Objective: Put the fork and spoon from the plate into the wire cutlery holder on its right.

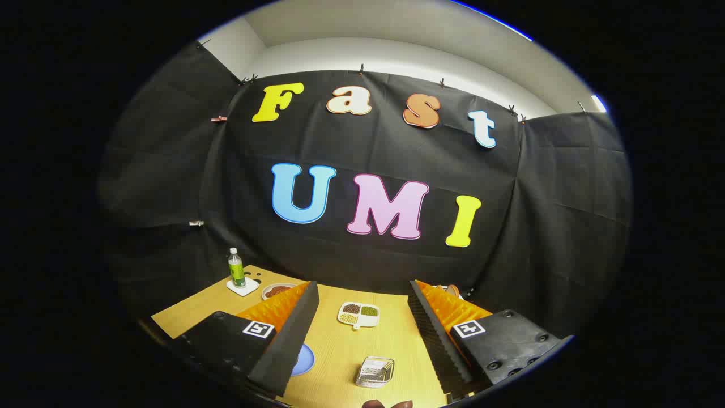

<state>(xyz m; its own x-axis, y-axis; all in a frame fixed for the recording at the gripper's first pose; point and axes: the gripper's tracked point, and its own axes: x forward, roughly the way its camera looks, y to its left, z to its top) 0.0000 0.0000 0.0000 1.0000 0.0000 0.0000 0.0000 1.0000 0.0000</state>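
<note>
Black cloth walls close in the booth behind a pale wooden table (391,345), with a strip of white wall above the cloth. Over that table the gripper (362,340) is held with its two fingers spread wide apart and nothing between them but bare tabletop. On the table between the fingers, close in, stands the wire cutlery holder (375,372), upright, with what looks like cutlery inside, though it is too small to tell. Just beside the left finger, partly hidden by it, lies the blue plate (304,359); whether anything lies on it cannot be told. Beyond the holder sits a white divided dish (358,314) with dark, green and pale fillings. Farther left are a small plate of something reddish-brown (276,290) and a green-labelled bottle (236,268) standing on a white coaster (243,286).
</note>
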